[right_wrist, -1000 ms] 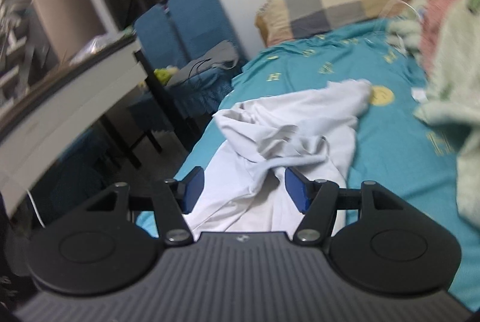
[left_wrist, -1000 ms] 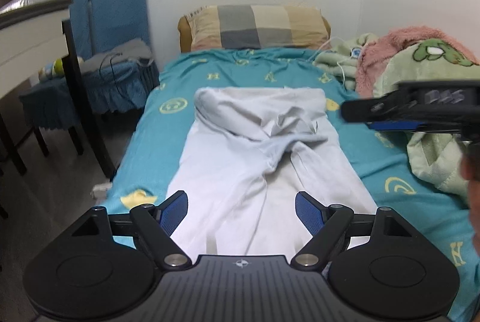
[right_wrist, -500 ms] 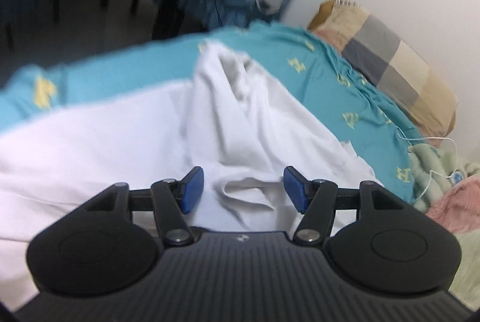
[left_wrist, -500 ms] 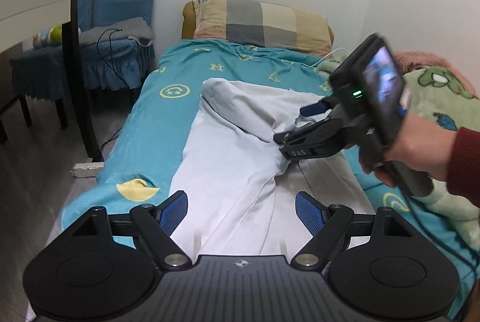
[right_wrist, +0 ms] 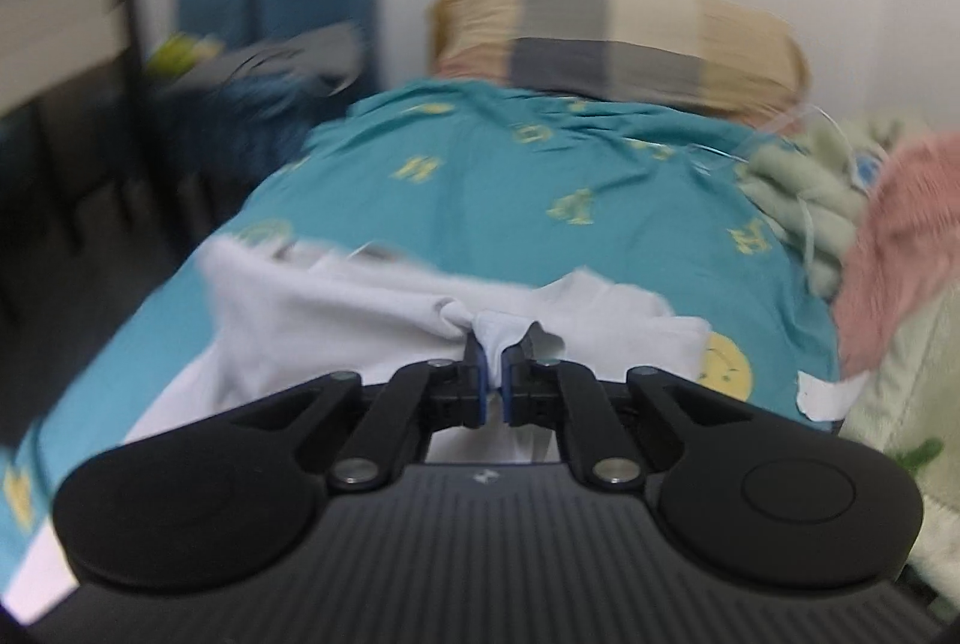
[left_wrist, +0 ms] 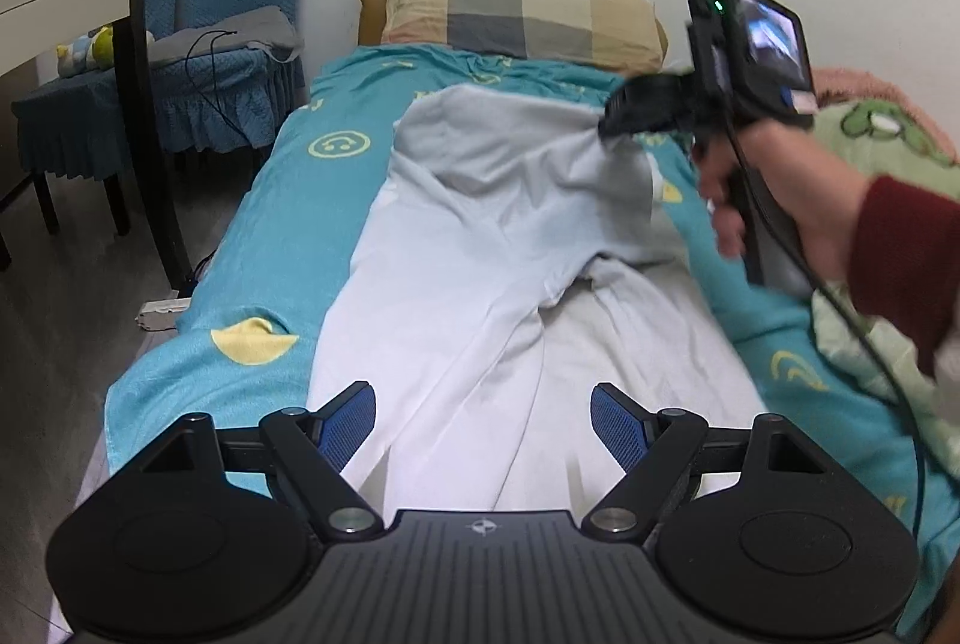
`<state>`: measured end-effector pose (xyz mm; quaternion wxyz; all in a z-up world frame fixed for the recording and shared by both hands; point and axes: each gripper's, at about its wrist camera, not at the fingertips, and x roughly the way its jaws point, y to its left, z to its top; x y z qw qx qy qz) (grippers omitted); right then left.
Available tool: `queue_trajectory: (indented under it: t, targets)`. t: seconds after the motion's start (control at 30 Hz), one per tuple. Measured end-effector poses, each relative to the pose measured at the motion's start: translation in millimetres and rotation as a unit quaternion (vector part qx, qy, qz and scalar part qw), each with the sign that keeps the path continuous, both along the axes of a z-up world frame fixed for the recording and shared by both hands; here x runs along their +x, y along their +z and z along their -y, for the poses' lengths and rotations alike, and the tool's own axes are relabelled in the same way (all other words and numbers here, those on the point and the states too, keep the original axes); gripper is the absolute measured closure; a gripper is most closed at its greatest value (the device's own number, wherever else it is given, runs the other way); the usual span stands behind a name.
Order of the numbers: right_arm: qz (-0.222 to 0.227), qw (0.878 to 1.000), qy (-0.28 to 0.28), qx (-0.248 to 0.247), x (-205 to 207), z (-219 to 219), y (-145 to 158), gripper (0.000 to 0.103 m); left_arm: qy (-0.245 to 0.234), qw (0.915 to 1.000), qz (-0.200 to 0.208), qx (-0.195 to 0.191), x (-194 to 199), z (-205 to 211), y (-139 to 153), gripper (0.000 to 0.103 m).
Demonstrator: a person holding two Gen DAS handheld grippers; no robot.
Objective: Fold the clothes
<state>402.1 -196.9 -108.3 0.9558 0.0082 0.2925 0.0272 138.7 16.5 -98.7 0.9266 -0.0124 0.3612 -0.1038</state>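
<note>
Left wrist view: teal bed sheet (left_wrist: 252, 224) carries white pants (left_wrist: 480, 248) spread lengthwise, right gripper (right_wrist: 492, 362) pinched on their bunched far-right waist corner, lifting it, left gripper (left_wrist: 483, 419) spread wide, empty, above the legs.

The white trousers (left_wrist: 480, 248) are soft matt cloth, creased; the teal bedsheet (left_wrist: 288, 200) is smooth printed cotton-like fabric. Far right, a pink blanket (right_wrist: 900, 236) looks fuzzy (plush). Left gripper (left_wrist: 483, 425) is matt black plastic.

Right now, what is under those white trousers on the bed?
The white trousers lie on a teal sheet printed with yellow smileys. Whatever lies beneath their middle is covered. The right gripper pinches their top edge.
</note>
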Motion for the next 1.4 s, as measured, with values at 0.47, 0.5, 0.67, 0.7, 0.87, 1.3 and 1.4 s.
queue_trajectory:
  t: [0.47, 0.5, 0.67, 0.7, 0.87, 1.3, 1.4]
  targets:
    - [-0.035, 0.992, -0.062, 0.102, 61.7, 45.7, -66.6, 0.093, 0.014, 0.9988, -0.029, 0.037, 16.8, 3.1, -32.7, 0.022]
    - [-0.037, 0.991, -0.060, 0.112, 60.2, 48.5, -64.7, 0.092, 0.014, 0.9987, -0.030, 0.039, 18.1, 3.5, -33.6, 0.022]
    - [-0.034, 0.992, -0.044, 0.111, 23.5, 49.0, -40.1, 0.048, 0.018, 0.9986, -0.031, 0.038, 17.4, 6.1, -31.0, 0.022]
    - [-0.028, 0.992, -0.041, 0.114, 10.4, 48.6, -33.4, 0.040, 0.019, 0.9987, -0.029, 0.037, 16.5, 6.2, -29.7, 0.022]
    - [-0.025, 0.989, -0.016, 0.142, -75.8, 42.2, 4.3, 0.040, 0.021, 0.9988, -0.014, 0.042, 7.9, 7.4, -20.6, 0.022]
    - [-0.045, 0.979, -0.015, 0.198, -311.8, 19.3, 47.2, 0.039, 0.026, 0.9982, -0.026, 0.046, -16.8, 3.6, -14.4, 0.022]
    - [-0.041, 0.978, -0.020, 0.202, -308.1, 23.2, 46.3, 0.039, 0.033, 0.9970, -0.060, 0.036, -13.2, -5.6, -20.2, 0.022]
